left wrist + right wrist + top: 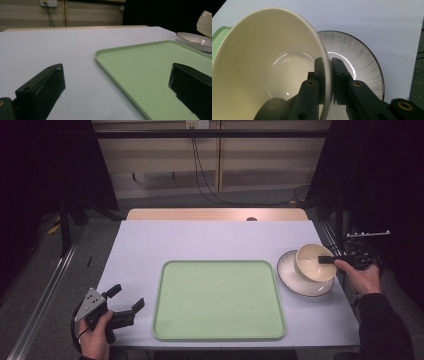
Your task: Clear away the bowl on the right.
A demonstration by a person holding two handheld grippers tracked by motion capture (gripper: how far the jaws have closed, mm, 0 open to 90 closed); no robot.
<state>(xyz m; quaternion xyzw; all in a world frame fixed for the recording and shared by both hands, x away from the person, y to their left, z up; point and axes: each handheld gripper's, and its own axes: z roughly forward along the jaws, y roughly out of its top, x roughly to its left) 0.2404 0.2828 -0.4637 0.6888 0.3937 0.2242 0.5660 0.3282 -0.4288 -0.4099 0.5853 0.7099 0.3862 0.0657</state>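
A cream bowl (313,261) is tilted above a white plate (290,276) with a dark rim at the table's right side. My right gripper (327,260) is shut on the bowl's (262,65) rim, one jaw inside and one outside, with the plate (362,62) beneath. A light green tray (218,299) lies empty in the middle of the table. My left gripper (127,298) stands open at the table's front left, just left of the tray (150,72), with nothing between its jaws. The bowl (205,22) and the plate (193,40) show at the far right.
The pale table top (200,240) has bare room behind and to the left of the tray. Cables (205,180) hang down the back wall. Dark curtains and metal rails flank the table on both sides.
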